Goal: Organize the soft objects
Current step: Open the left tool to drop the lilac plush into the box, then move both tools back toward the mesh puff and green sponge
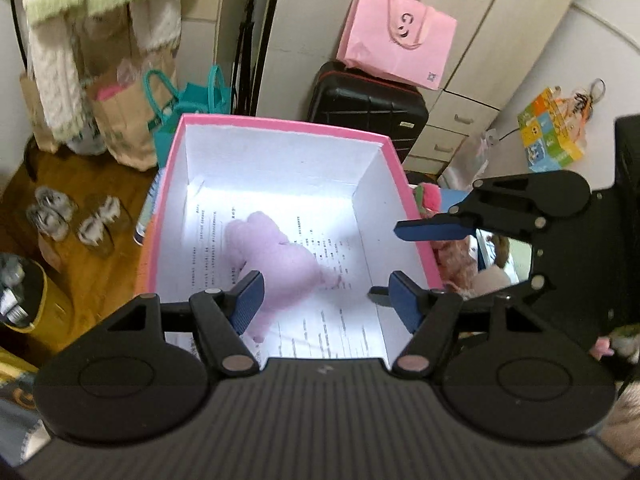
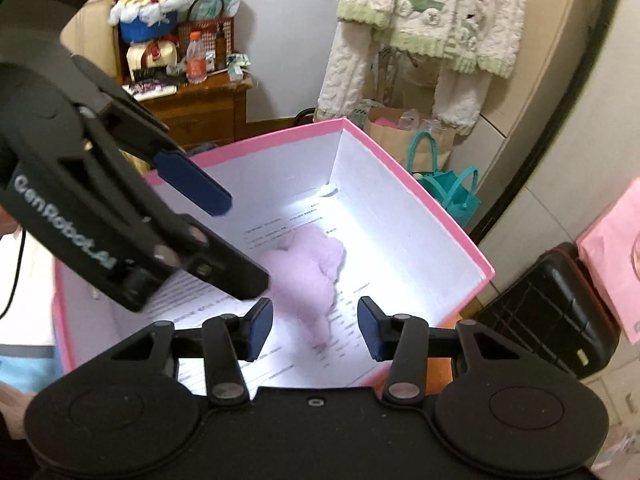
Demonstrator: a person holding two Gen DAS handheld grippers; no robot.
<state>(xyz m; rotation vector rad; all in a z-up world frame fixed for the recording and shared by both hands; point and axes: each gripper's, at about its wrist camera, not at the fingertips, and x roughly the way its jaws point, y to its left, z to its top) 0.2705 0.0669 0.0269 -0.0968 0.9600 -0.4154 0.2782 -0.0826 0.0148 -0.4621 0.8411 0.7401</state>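
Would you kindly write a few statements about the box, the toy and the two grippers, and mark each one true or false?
1. A lilac plush toy lies inside the pink box. True.
2. The left hand-held gripper is clamped on the toy. False: its jaws are open and hold nothing.
3. Printed paper lines the box floor. True.
4. The right hand-held gripper holds a green bag. False: nothing is between its jaws.
5. The box has a lid on. False: it is open-topped.
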